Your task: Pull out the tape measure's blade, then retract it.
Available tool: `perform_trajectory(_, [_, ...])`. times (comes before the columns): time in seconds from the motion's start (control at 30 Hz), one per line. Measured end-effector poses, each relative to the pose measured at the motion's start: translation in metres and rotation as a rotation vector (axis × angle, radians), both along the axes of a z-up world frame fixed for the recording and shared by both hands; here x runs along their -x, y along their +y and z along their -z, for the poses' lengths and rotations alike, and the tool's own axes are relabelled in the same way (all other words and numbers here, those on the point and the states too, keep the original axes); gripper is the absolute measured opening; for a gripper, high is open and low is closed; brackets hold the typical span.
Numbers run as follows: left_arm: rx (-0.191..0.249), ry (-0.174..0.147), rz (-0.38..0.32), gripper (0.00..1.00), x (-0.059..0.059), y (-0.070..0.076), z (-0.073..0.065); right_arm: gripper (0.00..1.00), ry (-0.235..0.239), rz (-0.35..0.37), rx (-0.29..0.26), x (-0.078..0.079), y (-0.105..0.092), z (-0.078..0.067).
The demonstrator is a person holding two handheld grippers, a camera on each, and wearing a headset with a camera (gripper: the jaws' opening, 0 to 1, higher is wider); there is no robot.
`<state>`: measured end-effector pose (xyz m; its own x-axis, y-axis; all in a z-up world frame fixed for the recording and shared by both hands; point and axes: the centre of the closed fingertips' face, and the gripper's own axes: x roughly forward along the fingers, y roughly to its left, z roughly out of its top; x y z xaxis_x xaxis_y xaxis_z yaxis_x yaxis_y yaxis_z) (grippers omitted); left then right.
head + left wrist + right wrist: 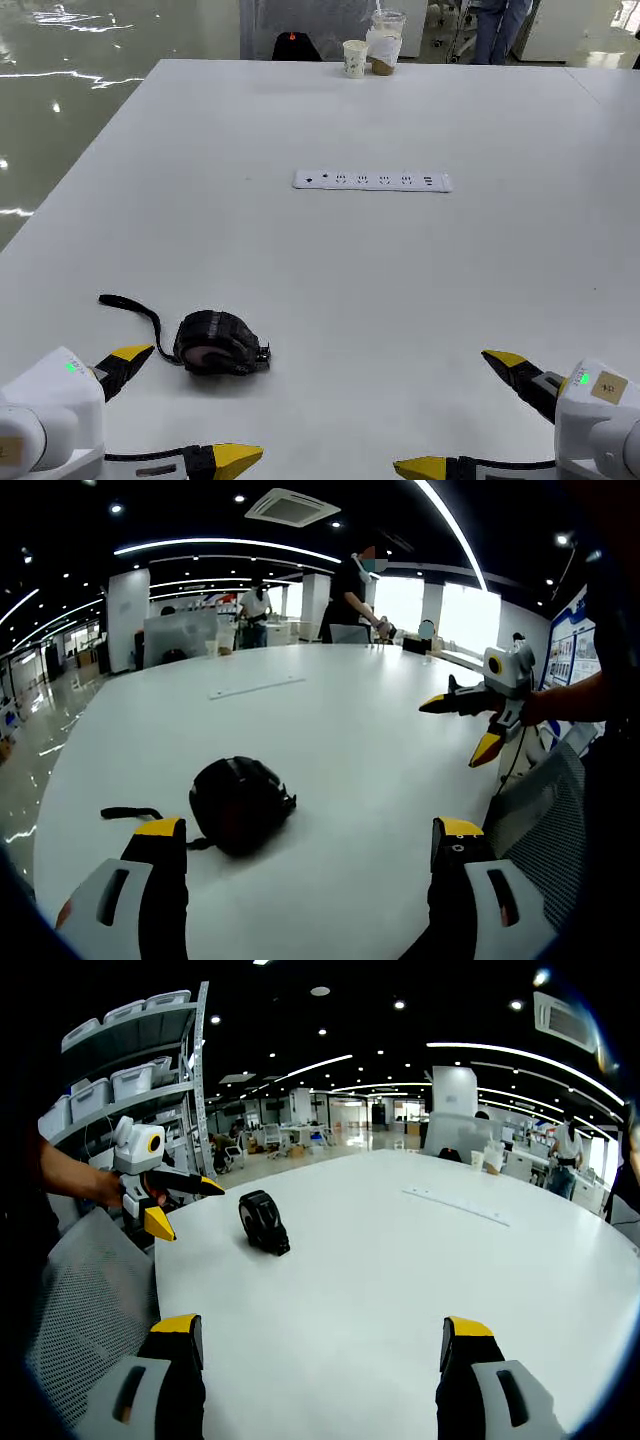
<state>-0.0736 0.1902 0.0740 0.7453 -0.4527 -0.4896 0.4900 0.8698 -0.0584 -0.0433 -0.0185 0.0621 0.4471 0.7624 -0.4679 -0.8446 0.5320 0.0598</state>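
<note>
Tape measure (220, 343) lies beside left tongs (195, 403), right tongs (450, 411) apart, both gaping empty.

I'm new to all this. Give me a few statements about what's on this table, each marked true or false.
1. The tape measure lies on the table close to the left tool. True.
2. The right tool is clamped on the tape measure. False: it is open, holds nothing and is well off to the side.
3. The blade is pulled far out across the table. False: only the black strap trails from the case.
4. A white power strip lies farther up the table. True.
</note>
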Motion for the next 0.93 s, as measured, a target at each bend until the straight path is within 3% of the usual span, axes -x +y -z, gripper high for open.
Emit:
perform_trajectory(0.17, [-0.001,-0.009,-0.003,0.99,-0.0013,0.0008,-0.0008,0.99,0.000,-0.002,-0.005,0.0003,0.0021,-0.0012])
perform_trajectory(0.23, [0.020,-0.002,-0.008,0.99,-0.0018,0.0016,-0.0013,0.99,-0.001,-0.003,-0.004,0.0001,0.0024,-0.0015])
perform_trajectory(0.93, [0.017,0.006,0.000,0.99,-0.0009,0.0036,-0.0029,0.99,0.003,0.007,-0.002,0.0003,-0.0022,-0.0015])
